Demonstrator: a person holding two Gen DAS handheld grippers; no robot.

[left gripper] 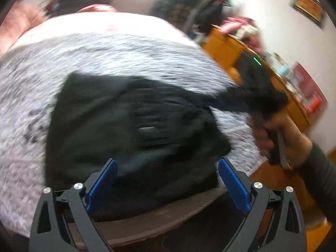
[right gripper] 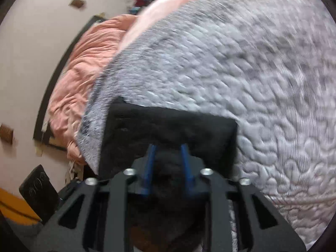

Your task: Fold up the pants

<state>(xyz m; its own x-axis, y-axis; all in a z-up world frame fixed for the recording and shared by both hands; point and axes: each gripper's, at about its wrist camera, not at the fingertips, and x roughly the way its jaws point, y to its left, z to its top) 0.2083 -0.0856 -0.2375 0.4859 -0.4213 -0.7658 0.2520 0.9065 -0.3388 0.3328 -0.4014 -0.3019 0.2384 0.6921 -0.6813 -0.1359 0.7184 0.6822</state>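
Observation:
Black pants (left gripper: 130, 126) lie folded in a dark block on the grey quilted bed cover (left gripper: 63, 63). My left gripper (left gripper: 168, 168) hovers over their near edge, its blue pads (left gripper: 105, 178) spread wide with nothing pressed between them. At the right of the left wrist view a hand (left gripper: 279, 138) holds my right gripper (left gripper: 210, 105), whose tips reach the far right corner of the pants. In the right wrist view the right gripper (right gripper: 168, 147) stands narrow, with a bunch of the black pants (right gripper: 168, 126) pinched between its blue fingers (right gripper: 150, 163). The picture is blurred.
A pink duvet (right gripper: 84, 73) lies bunched at the far side of the bed cover (right gripper: 231, 63). An orange wooden cabinet (left gripper: 226, 46) with clutter on top stands to the right of the bed. The bed's near edge (left gripper: 147, 216) runs just under my left gripper. A black box (right gripper: 37, 191) sits on the floor.

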